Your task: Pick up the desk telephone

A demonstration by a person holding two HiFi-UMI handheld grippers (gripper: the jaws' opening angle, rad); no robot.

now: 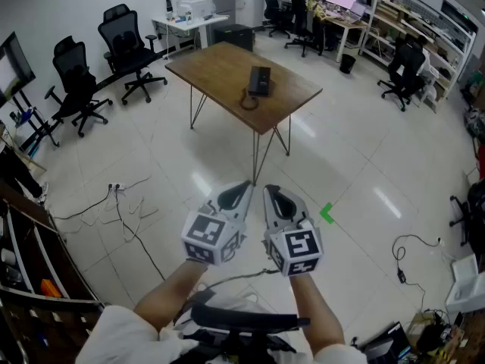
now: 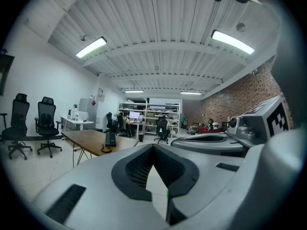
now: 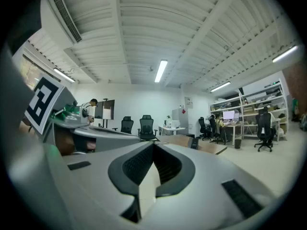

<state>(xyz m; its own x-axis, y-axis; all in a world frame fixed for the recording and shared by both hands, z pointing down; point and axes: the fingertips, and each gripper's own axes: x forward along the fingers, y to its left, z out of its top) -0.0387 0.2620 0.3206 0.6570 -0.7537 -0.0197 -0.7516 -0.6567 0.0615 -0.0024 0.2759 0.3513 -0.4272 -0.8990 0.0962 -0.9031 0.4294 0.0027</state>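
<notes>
Both claws are pressed together and hold nothing. The left claw (image 1: 236, 196) and the right claw (image 1: 275, 200) are side by side in front of the person, and they point almost level across the room.

The desk telephone (image 1: 259, 80) lies on a wooden surface (image 1: 216, 61), straight ahead and well apart from both claws. Only open floor is between them. The line from the claws to the telephone passes about between the two claws, so I judge that neither hand is clearly nearer. Its long axis runs nearly away from the person, with one short end toward the claws. Its coiled cord (image 1: 248, 101) makes a loop on the near side, close to the edge of the surface.

Nothing stands on the direct way. Loose cables (image 1: 121, 203) lie on the floor at the left and a green tape mark (image 1: 326, 213) at the right. Black office chairs (image 1: 125, 40) stand beyond the left side of the surface, well apart from the telephone. I think the person must first walk closer, and the cord could get in the way of a grasp from the near end.
</notes>
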